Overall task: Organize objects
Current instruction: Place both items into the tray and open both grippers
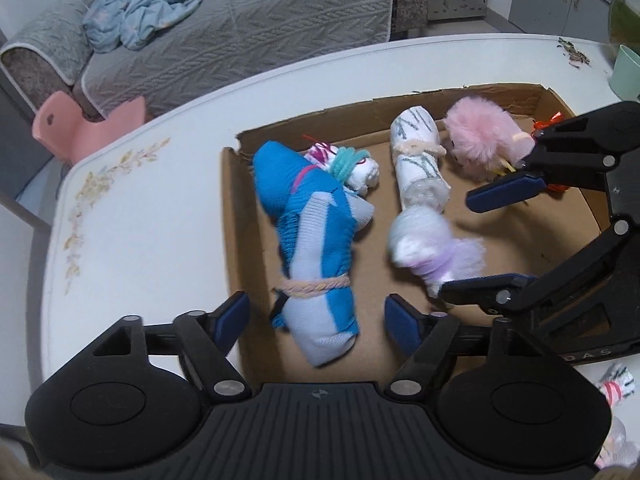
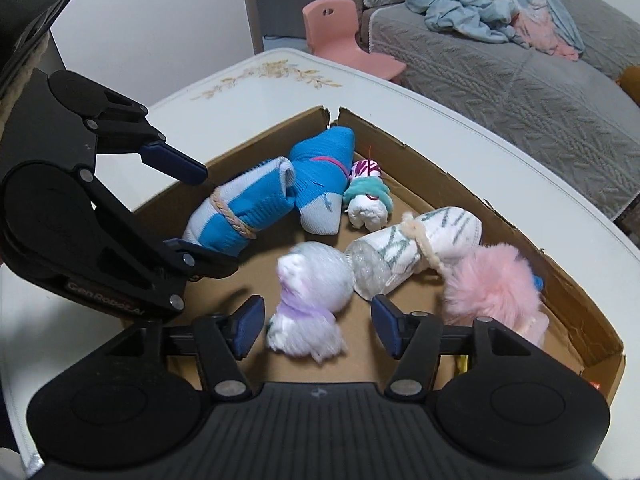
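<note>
The left gripper [image 1: 316,316] stood open over the near end of the box [image 1: 230,216], its pads clear on either side of the blue sock roll [image 1: 308,236]. No pad pressed on the roll. The roll lay on the box floor along the left wall, bound near its end by a braided band [image 1: 316,286].

The right gripper [image 2: 318,330] also stood open. The lilac bundle [image 2: 308,300] sat between its jaws, blurred, with a gap visible at each pad. This bundle touched the clear end of the white roll [image 2: 416,244], which was tied with a cream band and lay tilted toward the far wall.

A small white bundle [image 2: 366,200] with a teal tie lay against the blue sock roll. A pink fluffy bundle [image 2: 490,280] lay just beside the white roll, near the right wall.

The box rested on a white table [image 1: 132,208]. One striped bundle [image 1: 614,386] lay outside the box on the table.
</note>
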{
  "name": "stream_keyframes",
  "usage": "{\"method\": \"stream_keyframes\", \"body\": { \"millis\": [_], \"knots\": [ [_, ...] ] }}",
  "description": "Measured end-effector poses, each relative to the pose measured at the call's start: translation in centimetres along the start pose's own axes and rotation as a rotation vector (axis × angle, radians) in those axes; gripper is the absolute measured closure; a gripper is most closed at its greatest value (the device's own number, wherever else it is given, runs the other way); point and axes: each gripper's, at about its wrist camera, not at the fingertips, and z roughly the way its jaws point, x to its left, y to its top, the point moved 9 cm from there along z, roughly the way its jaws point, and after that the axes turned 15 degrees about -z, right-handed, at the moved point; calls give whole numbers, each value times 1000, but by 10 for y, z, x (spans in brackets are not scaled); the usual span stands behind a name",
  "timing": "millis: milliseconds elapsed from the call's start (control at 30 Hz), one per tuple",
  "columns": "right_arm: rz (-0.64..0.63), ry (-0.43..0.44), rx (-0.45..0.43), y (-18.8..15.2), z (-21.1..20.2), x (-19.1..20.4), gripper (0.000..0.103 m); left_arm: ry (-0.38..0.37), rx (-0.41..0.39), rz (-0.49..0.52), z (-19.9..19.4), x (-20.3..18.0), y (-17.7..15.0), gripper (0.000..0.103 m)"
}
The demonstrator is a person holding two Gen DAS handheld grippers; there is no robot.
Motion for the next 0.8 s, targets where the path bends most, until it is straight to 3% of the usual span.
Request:
{"method": "stream_keyframes", "body": {
  "millis": [100, 200, 367, 467, 667, 800],
  "knots": [
    [-15, 7, 19, -2, 0, 10, 46, -16, -8, 7, -18, 9, 0, 7],
    [-44, 28, 50, 0, 14, 25, 50, 4, -15, -3, -39, 21, -4, 6],
    [-53, 77, 19, 28, 29, 47, 52, 14, -18, -62, -67, 38, -19, 3],
    [-61, 51, 20, 34, 23, 46, 51, 18, -5, -85, -71, 44, -34, 1],
    [-57, -26, 33, 9, -36, 39, 50, -13, 97, -94, -70, 24, -92, 1],
    [-21, -92, 56, -35, -90, 44, 46, -49, 155, -58, -76, -10, -145, 1]
  ]
}}
